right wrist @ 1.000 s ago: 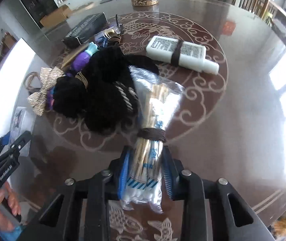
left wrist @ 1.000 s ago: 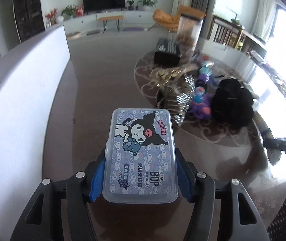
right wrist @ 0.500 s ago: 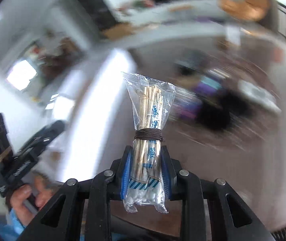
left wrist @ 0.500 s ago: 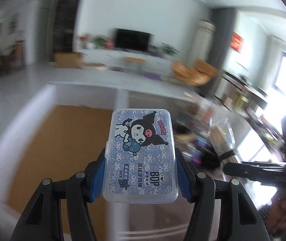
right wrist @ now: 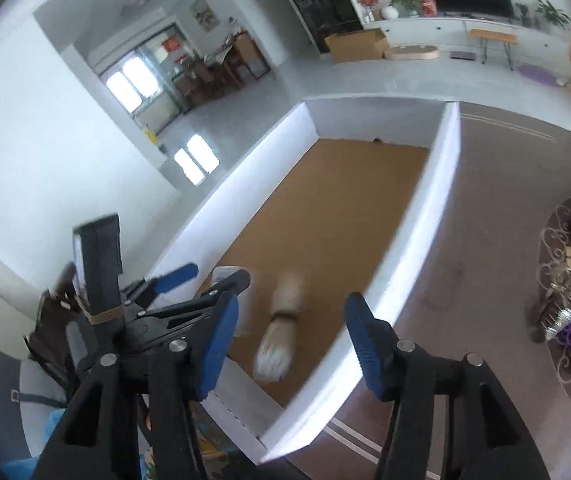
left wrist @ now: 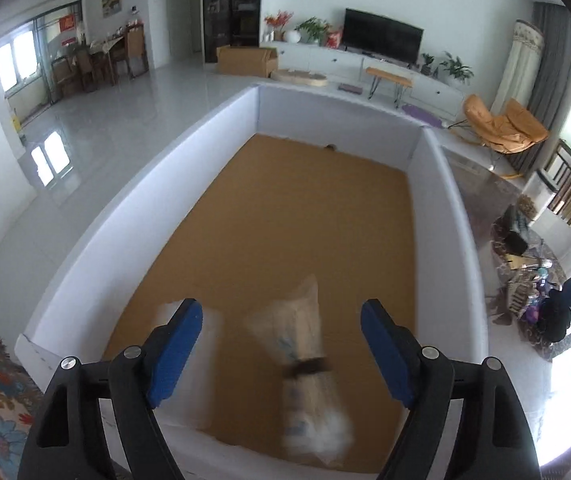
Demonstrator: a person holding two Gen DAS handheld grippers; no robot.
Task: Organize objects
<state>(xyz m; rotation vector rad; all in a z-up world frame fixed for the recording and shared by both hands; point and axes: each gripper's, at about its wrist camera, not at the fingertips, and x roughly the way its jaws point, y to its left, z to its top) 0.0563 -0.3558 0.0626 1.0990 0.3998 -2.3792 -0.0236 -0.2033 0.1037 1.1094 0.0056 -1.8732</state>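
No text, label or number is legible anywhere.

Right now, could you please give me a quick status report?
Both sets of jaws opening, nothing between them. Blurred clear-wrapped stick bundle and pale plastic case over white-walled, brown-floored box. Nothing in the way.

Both grippers now over white box [left wrist: 221, 152]; jaws opening; floss case [left wrist: 205, 368] and swab bundle [left wrist: 309, 376] released, falling in.

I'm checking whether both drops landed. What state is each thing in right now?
Left gripper: jaws opening, nothing between them.
Right gripper: jaws opening, nothing between them.
Cotton swab pack: released, blurred, inside the box.
Clear case: released, blurred, inside the box by its left wall.
White box: open-topped, brown floor showing.
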